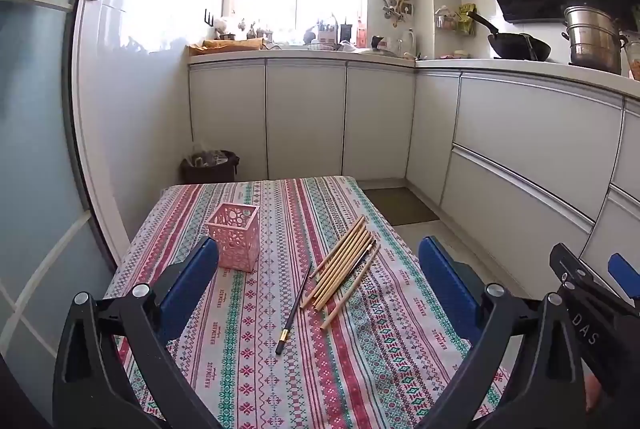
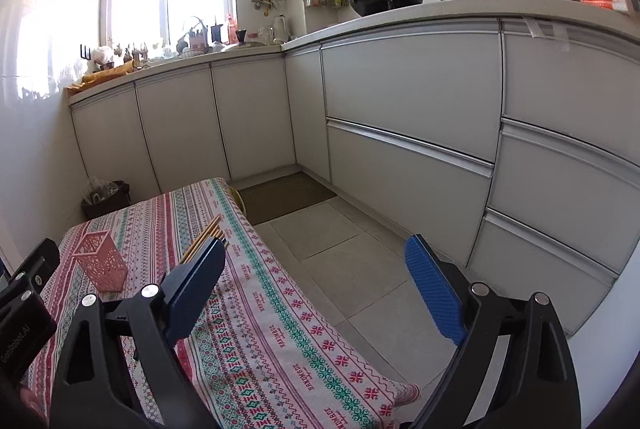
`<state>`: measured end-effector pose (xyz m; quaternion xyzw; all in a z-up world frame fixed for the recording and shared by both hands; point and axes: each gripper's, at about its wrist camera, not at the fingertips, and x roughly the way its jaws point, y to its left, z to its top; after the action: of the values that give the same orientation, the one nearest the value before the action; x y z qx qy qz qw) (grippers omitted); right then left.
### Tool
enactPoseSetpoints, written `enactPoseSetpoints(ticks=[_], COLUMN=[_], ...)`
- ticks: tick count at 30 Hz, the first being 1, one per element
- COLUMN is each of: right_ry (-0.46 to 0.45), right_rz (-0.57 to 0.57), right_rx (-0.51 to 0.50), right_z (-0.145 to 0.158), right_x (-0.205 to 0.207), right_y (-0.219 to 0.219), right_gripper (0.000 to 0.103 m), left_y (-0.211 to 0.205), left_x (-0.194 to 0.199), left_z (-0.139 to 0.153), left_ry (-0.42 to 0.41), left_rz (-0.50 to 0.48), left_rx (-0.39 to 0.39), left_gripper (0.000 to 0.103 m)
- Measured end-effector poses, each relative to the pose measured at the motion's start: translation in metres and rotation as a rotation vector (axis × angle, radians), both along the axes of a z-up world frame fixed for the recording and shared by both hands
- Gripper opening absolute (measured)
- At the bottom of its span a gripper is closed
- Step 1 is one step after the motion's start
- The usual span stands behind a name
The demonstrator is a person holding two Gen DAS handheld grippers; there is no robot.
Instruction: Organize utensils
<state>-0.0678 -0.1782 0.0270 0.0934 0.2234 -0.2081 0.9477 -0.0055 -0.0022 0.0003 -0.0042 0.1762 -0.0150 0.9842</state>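
A pink perforated holder (image 1: 235,237) stands upright on the striped tablecloth (image 1: 360,349). Right of it lies a loose bundle of wooden chopsticks (image 1: 344,261), and one dark chopstick (image 1: 294,311) lies apart, nearer me. My left gripper (image 1: 320,269) is open and empty, above the near part of the table. My right gripper (image 2: 316,285) is open and empty, at the table's right edge and partly over the floor. In the right wrist view the holder (image 2: 102,263) is at the left and the chopstick bundle (image 2: 204,235) is partly hidden behind my left finger.
The right gripper's body (image 1: 592,293) shows at the right of the left wrist view. White cabinets (image 1: 520,133) line the back and right. A dark bin (image 1: 210,167) stands beyond the table's far left corner. A floor mat (image 2: 284,195) lies past the table.
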Motion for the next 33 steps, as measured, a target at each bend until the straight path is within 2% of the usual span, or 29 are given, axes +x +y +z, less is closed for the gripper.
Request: enactPoseSetpoints(ticks=[4, 6, 33], right_ry=[0.01, 0.017, 0.056], right_rz=[0.01, 0.016, 0.059], right_rx=[-0.012, -0.016, -0.01], right_z=[-0.002, -0.002, -0.007], right_x=[0.001, 0.002, 0.007], right_y=[0.003, 0.004, 0.011], right_gripper=[0.089, 0.096, 0.096], left_y=[0.001, 0.001, 0.002], left_x=[0.002, 0.0, 0.002], left_z=[-0.002, -0.001, -0.003], left_ry=[0.005, 0.004, 0.019], left_rz=[0.005, 0.005, 0.006], left_rx=[-0.004, -0.003, 0.002], left_gripper=[0.096, 0.096, 0.096])
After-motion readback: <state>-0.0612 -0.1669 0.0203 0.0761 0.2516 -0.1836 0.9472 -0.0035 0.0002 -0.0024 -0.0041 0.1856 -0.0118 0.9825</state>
